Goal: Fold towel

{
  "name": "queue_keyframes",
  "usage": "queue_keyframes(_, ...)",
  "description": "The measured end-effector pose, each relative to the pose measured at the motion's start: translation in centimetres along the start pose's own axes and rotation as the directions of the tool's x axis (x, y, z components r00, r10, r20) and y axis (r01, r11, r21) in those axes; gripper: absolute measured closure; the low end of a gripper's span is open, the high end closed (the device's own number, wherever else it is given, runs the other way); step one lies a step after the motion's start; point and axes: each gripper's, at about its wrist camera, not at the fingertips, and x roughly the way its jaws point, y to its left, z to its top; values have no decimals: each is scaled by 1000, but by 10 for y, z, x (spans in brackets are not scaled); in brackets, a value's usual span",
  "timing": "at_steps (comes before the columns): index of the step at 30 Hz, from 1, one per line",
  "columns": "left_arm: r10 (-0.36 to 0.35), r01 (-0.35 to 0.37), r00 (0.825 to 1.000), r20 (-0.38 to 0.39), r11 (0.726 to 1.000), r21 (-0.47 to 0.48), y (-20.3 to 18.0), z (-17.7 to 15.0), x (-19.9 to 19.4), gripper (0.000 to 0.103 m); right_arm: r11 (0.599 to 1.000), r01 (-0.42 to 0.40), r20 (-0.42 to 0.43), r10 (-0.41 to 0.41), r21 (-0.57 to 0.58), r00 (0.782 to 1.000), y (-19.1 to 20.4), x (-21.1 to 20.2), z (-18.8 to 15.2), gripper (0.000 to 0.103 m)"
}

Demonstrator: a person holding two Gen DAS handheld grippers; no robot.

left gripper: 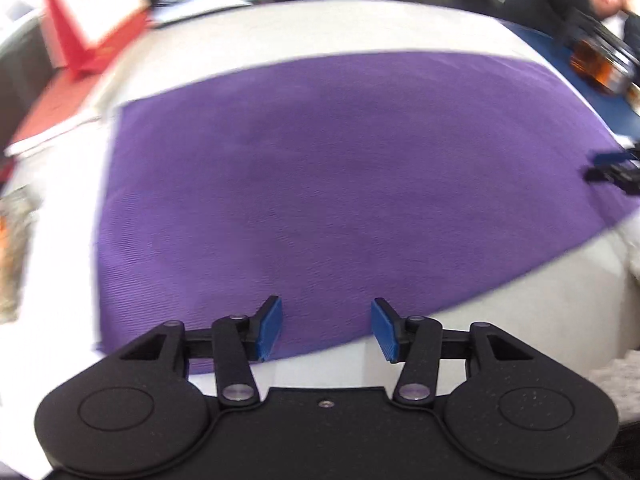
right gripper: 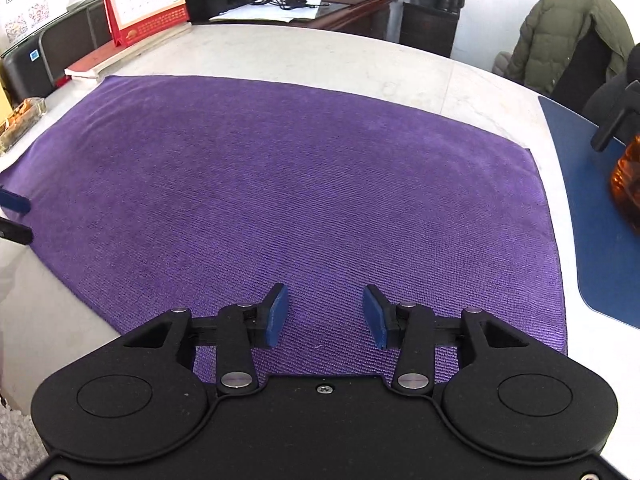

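In the left wrist view, the purple towel lies flat on the white table. The left gripper hangs over its near edge, jaws wide apart, holding nothing. In the right wrist view, the right gripper is above the towel, jaws apart and empty too.
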Motion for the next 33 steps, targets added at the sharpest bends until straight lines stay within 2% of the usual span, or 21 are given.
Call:
queue_keyframes(4,73,-74,997,-19,995,-72,26,-2,2,57,999,9,12,-9,37,1000,-4,-5,-1,62)
queue_keyframes(5,81,-83,996,-27,993,-81,31,-4,4,54,999,12,14,-12,49,1000,-6,-5,-2,62)
queue_keyframes(10,67,-69,998,-22,989,-131,48,-7,3,52,997,26,-9,-25,68,1000,-11,-1,-7,62)
queue_keyframes(15,83,-87,996,-33,986,-140,58,-5,3,44,997,25,-15,-24,74,1000,-8,-3,-7,61)
queue_keyframes(19,99,-104,994,-42,984,-144,63,-4,3,44,997,15,1,-15,77,1000,-5,-8,-8,60)
queue_keyframes(21,125,-130,991,-45,982,-134,63,-3,0,51,997,10,10,-10,79,1000,-4,-10,-8,60)
queue_keyframes(23,143,-146,989,-35,981,-125,61,-1,-5,51,997,4,18,-6,80,1000,-2,-12,-8,60)
queue_keyframes(27,87,-81,996,35,986,-143,57,8,-12,51,999,-23,38,22,39,999,6,-21,-9,60)
queue_keyframes(29,55,-48,997,53,991,-124,48,17,-8,51,999,-31,22,30,28,999,10,-21,-12,60)
queue_keyframes(33,6,-4,999,37,998,-59,25,27,9,51,998,-38,-4,39,41,999,11,-19,-19,60)
